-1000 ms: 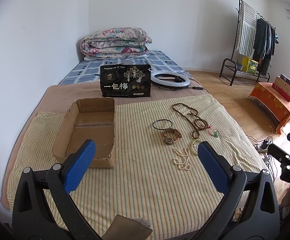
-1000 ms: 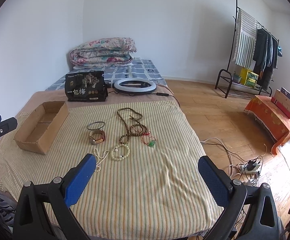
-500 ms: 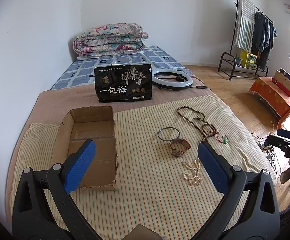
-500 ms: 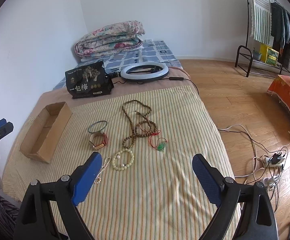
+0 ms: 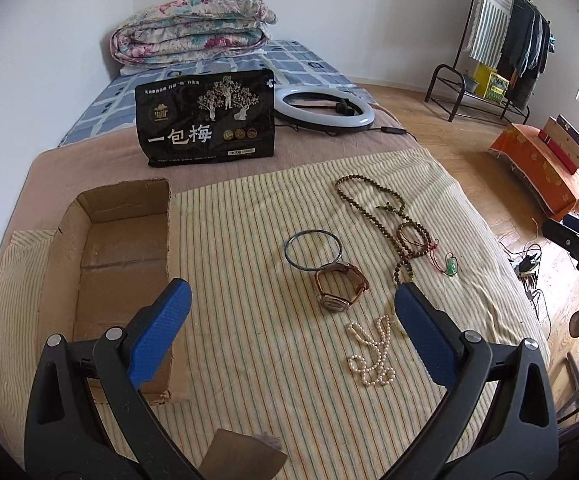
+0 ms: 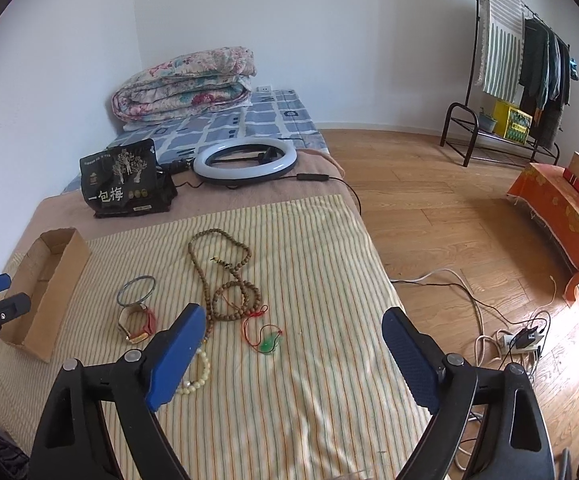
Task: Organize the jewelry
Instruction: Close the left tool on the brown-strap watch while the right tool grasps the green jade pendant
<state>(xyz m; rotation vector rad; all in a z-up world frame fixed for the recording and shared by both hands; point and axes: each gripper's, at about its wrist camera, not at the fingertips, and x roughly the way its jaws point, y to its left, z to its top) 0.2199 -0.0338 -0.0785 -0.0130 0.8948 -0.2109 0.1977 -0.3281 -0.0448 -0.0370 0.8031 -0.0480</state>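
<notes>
Both grippers, left point(image 5: 289, 316) and right point(image 6: 289, 340), are held spread and empty but have been brought lower toward the jewelry, watch point(image 5: 339, 288) and jade pendant point(image 6: 270, 342) lying on the striped cloth point(image 5: 249, 240) beside the cardboard box point(image 5: 117, 248), so a first pick seems imminent.

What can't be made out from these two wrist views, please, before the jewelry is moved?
- Cream bead bracelet: right wrist view, partly behind the right gripper finger; in the left wrist view, hidden almost entirely behind the left gripper finger.
- Cardboard box: near corner covered by the left finger.
- Watch dial: too small to read.
</notes>
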